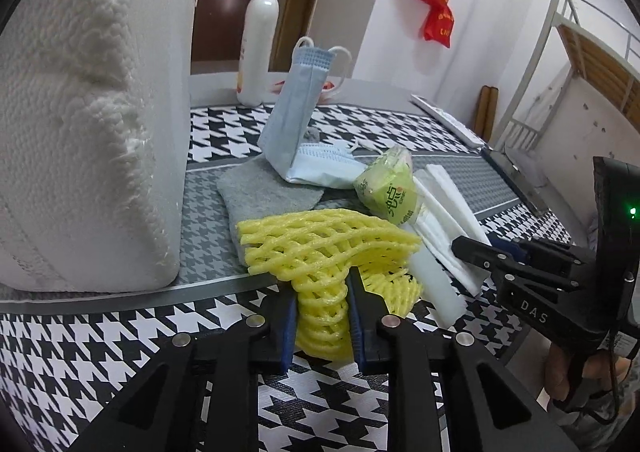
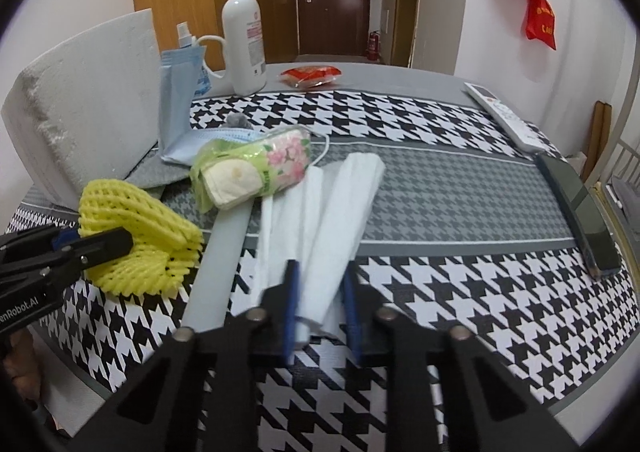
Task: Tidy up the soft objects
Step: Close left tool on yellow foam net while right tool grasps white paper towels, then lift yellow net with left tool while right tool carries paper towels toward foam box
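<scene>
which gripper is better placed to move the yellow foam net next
Left. The left gripper is already shut on the net, while the right gripper is clamped on the white tissue.

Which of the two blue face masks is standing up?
The folded blue mask beside the white foam block stands upright, ear loops on top. The other mask lies flat at its foot, behind the green tissue pack.

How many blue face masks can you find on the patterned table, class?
2. One blue face mask stands upright, apparently propped beside the white foam block. The other mask lies flat at its foot, behind the green tissue pack. More may be hidden beneath.
</scene>
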Available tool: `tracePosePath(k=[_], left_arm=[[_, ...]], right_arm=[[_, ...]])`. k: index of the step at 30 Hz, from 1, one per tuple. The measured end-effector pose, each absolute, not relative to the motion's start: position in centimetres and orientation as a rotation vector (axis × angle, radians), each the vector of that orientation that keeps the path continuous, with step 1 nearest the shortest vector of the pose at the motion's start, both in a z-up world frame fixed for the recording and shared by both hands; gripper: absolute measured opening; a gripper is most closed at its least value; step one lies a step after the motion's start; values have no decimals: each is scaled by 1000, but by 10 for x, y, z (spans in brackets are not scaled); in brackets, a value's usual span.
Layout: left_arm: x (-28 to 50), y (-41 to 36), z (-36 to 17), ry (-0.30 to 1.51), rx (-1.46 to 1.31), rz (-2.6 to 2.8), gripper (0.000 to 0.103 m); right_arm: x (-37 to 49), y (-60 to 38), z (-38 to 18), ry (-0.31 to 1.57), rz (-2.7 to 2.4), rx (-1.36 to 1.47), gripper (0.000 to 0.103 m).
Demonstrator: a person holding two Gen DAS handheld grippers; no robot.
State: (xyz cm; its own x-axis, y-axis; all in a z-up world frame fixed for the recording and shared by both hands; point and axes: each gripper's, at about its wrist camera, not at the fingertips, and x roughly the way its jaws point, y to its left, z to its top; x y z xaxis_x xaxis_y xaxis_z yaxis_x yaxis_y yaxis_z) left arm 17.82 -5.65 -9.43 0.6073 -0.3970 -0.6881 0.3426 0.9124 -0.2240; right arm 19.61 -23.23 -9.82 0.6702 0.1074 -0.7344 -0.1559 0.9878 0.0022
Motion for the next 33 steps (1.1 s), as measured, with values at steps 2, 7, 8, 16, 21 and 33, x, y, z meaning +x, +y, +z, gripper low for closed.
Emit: tracePosePath(k=[2, 7, 8, 16, 21, 33], left_arm=[[173, -55, -91, 802, -69, -436, 22], [163, -51, -79, 767, -65, -434, 21], [162, -49, -78, 764, -63, -428, 20], [149, -36, -66, 731, -69, -387, 21], [135, -31, -51, 662, -57, -371, 21], [107, -34, -26, 579, -10, -337, 21]], right_arm=[[195, -231, -98, 823, 155, -67, 12], [189, -231, -94, 811, 159, -46, 11], [187, -231, -92, 806, 162, -41, 11], [169, -231, -65, 719, 161, -45, 11], [157, -231, -50, 679, 158, -33, 11], [128, -227, -23, 585, 189, -24, 11]])
